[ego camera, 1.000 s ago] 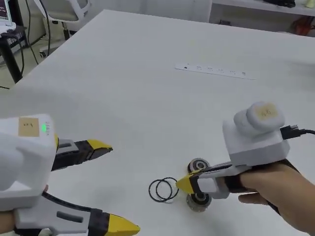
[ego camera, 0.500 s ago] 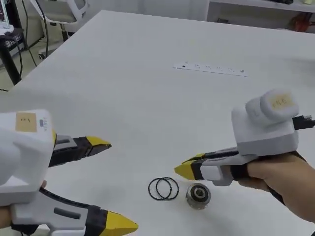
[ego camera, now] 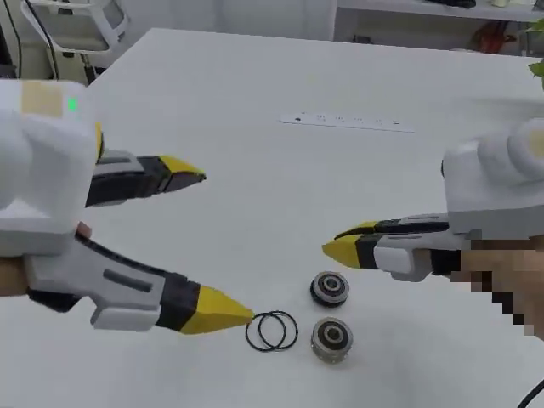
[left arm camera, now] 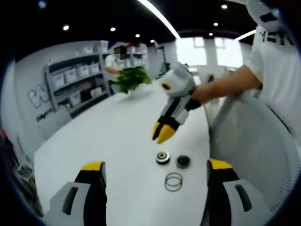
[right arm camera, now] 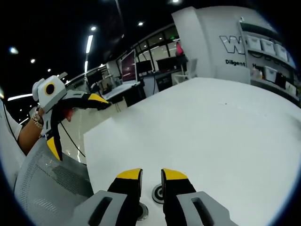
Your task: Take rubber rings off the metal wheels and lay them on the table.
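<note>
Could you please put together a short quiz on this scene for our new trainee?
1. How many rubber rings lie on the table?
2. True or false: the left gripper is shut on a ring.
3. In the head view, where are the rings? A) on the metal wheels; B) flat on the table, beside the nearer wheel; C) hanging from a jaw of the left gripper.
Key: 1. Two, overlapping. 2. False: it is wide open and holds nothing. 3. B.
</note>
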Available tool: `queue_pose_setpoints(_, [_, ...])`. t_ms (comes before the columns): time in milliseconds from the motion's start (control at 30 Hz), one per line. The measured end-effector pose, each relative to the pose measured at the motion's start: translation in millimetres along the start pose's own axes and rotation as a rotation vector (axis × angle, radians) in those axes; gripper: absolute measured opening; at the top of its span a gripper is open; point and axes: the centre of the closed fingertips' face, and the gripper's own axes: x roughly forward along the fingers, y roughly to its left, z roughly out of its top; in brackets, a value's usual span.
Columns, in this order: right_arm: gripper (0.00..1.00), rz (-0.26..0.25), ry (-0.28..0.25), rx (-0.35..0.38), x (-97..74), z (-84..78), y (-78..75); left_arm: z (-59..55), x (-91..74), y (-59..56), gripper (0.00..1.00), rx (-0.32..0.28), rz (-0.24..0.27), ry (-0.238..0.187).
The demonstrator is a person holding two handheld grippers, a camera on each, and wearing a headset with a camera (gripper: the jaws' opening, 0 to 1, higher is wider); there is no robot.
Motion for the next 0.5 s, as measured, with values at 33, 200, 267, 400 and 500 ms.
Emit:
queue_pose_setpoints(33, [0.14, -0.006, -0.002, 0.004, -1.4, 0.5, -2.1, 6.0, 2.7, 2.8, 0.89, 0.024, -0.009, -0.004])
queue_pose_setpoints(200, [0.13, -0.033, -0.004, 0.009, -7.6, -2.1, -10.1, 25.4, 17.9, 12.7, 0.87, 0.076, -0.032, -0.004])
queue_pose_setpoints(267, [0.12, -0.039, 0.0, 0.007, -9.2, -5.5, -14.0, 35.9, 26.0, 14.8, 0.83, 0.137, -0.033, -0.02])
queue_pose_setpoints(400, [0.11, -0.041, 0.016, 0.037, -9.2, -15.2, -20.8, 56.1, 42.9, 10.9, 0.8, 0.137, -0.061, -0.084])
queue_pose_setpoints(500, [0.1, -0.04, 0.032, 0.036, -6.6, -21.8, -22.7, 63.2, 61.4, 13.8, 0.77, 0.158, -0.093, -0.091])
